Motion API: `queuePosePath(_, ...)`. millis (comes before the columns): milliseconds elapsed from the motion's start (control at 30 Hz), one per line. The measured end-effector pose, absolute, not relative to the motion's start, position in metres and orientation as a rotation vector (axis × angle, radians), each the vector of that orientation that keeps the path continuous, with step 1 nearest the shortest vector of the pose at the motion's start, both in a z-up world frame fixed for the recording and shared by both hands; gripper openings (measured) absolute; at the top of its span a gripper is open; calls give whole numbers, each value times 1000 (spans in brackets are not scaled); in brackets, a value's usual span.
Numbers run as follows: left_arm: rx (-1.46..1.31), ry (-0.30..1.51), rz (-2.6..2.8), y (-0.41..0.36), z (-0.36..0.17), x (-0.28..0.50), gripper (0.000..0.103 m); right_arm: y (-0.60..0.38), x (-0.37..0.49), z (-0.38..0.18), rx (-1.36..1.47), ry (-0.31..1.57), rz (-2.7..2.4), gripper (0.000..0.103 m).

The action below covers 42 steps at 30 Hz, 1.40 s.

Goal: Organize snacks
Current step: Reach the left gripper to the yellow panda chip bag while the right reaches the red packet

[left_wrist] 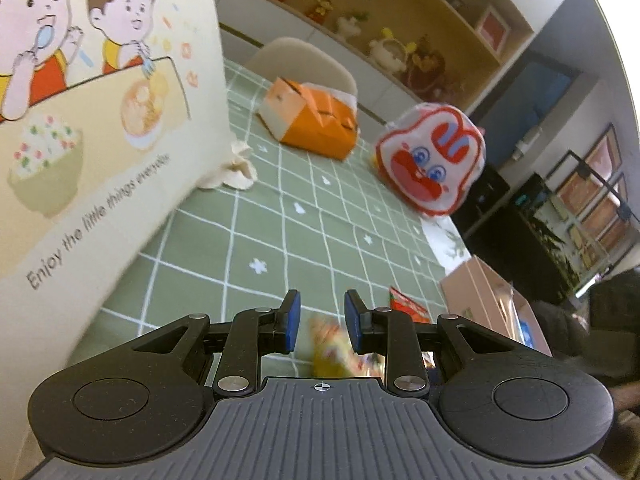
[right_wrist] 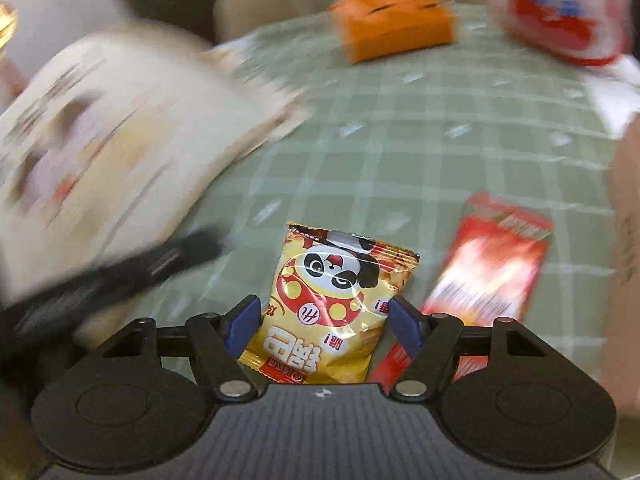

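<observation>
A yellow snack packet with a panda print (right_wrist: 332, 280) sits between the blue pads of my right gripper (right_wrist: 324, 320), which is shut on its sides just above the green checked tablecloth (right_wrist: 400, 140). From the left wrist view the same packet (left_wrist: 332, 348) shows as a yellow blur below my left gripper (left_wrist: 322, 320). That gripper's jaws are drawn close, with nothing between them. A cream tote bag with a cartoon print (left_wrist: 100, 120) rises close on its left and appears blurred in the right wrist view (right_wrist: 120, 128). A red snack packet (right_wrist: 492, 264) lies flat to the right of the yellow one.
An orange box (left_wrist: 312, 120) and a white bag with a red rabbit face (left_wrist: 430, 160) stand at the far side of the table. A pink box (left_wrist: 488, 300) sits at the right edge, a crumpled tissue (left_wrist: 240, 168) beside the tote. A chair (left_wrist: 304, 56) and shelves lie beyond.
</observation>
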<state>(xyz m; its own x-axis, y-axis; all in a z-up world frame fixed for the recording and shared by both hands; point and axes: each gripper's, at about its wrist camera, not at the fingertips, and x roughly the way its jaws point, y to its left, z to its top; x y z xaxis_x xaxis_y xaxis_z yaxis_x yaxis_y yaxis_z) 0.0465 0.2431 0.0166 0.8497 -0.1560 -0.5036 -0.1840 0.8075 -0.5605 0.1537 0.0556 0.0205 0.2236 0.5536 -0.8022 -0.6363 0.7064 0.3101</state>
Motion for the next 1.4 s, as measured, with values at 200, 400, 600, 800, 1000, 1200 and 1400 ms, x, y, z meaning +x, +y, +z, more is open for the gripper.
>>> queuePosePath(200, -694, 523, -3, 254, 31, 30, 28, 26, 145, 49, -81, 947, 736, 81)
queuePosePath(400, -707, 506, 18, 269, 39, 19, 28, 16, 180, 21, -48, 998, 512, 81)
queuePosePath(600, -661, 681, -19, 259, 26, 36, 28, 27, 160, 10, -175, 912, 485, 63)
queuePosePath(800, -534, 766, -85, 227, 15, 43, 28, -25, 102, 11, -191, 889, 583, 60)
queuePosePath(1000, -429, 742, -92, 202, 8, 55, 29, -94, 54, 2, -213, 803, 525, 59)
queuePosePath(1200, -298, 728, -117, 159, 16, 66, 32, -131, 31, -6, -198, 715, 543, 72)
queuePosePath(1400, 33, 709, -111, 103, 41, 43, 32, -146, 35, -8, -108, 701, 548, 81)
